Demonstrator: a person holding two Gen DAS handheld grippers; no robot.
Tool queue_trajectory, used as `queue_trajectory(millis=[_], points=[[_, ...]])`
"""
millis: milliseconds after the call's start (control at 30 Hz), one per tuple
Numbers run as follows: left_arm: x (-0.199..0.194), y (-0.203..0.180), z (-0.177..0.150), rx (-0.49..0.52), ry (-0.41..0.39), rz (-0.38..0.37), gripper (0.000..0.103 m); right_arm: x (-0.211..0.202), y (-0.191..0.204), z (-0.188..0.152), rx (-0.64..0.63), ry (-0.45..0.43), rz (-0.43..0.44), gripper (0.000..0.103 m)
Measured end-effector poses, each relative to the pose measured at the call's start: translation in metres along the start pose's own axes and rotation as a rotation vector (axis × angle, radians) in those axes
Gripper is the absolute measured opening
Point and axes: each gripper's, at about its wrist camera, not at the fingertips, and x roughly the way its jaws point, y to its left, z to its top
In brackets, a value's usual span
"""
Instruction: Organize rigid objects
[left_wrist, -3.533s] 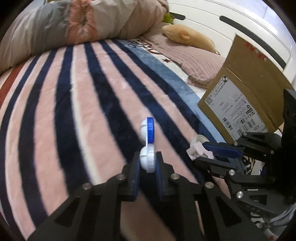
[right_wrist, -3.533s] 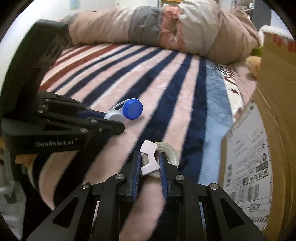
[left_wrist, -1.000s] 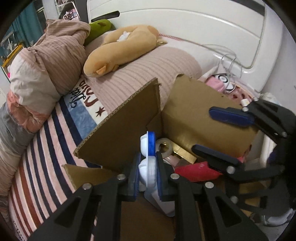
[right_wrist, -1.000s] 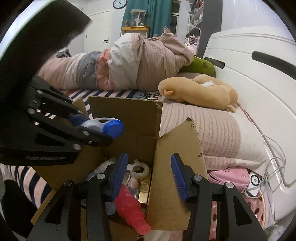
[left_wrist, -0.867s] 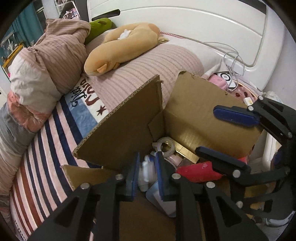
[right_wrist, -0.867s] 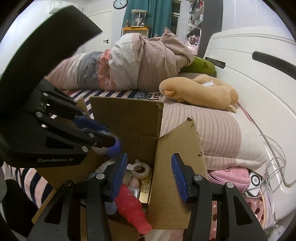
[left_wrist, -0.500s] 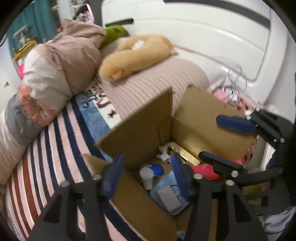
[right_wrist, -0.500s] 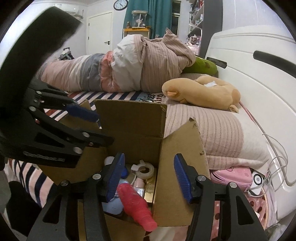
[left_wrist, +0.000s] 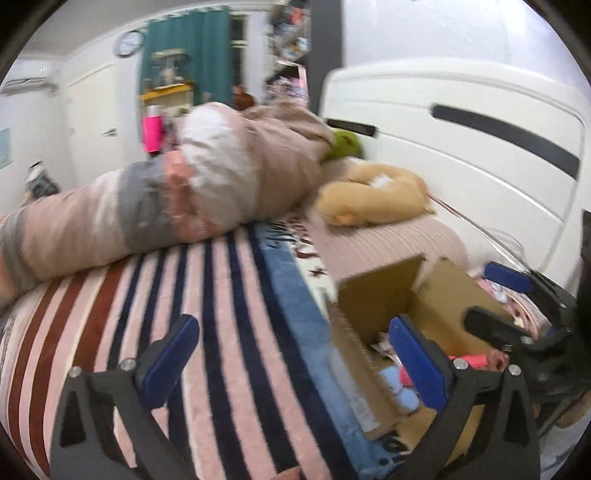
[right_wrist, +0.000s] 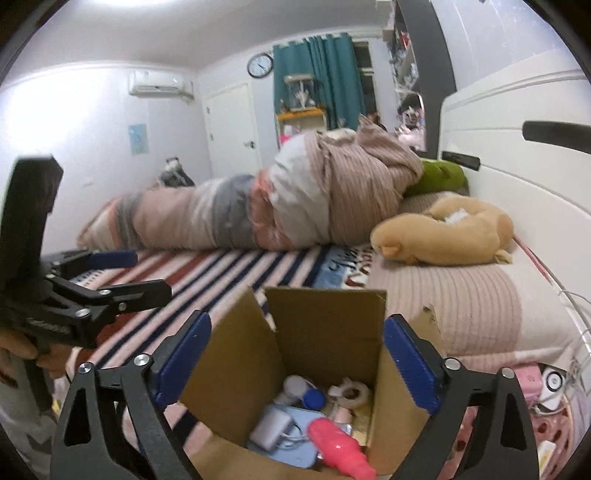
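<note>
An open cardboard box (right_wrist: 325, 332) stands on the bed and shows at the right in the left wrist view (left_wrist: 380, 295). Inside lie the white and blue contact lens case (right_wrist: 303, 395), the white tape roll (right_wrist: 351, 391), a pink bottle (right_wrist: 336, 446) and a pale blue case (right_wrist: 288, 443). My right gripper (right_wrist: 295, 362) is open and empty above the box. My left gripper (left_wrist: 295, 365) is open and empty over the striped blanket (left_wrist: 192, 332), left of the box; it also shows in the right wrist view (right_wrist: 140, 273).
A rolled duvet (right_wrist: 266, 206), a tan plush toy (right_wrist: 443, 232) and a green plush (right_wrist: 439, 177) lie at the back of the bed. A white headboard (right_wrist: 517, 155) stands on the right. Pink items and cables (right_wrist: 543, 380) lie beside the box.
My left gripper opened and let the lens case fall into the box, then drew back left and tilted up. My right gripper, open after dropping the tape roll, also pulled back.
</note>
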Motion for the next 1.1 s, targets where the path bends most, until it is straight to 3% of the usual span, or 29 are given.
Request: queue_trajectory(millis=[200,1100], points=[[-0.01,0.025,-0.019,-0.096,-0.038,0.013,0.102,0.0,0.011,-0.006,-0.028,-0.016,0.05,0.097],[-0.021,0.023,-0.025,-0.097,-0.058,0.064,0.102,0.001,0.01,-0.013,-0.025,-0.013,0.047,0.097]])
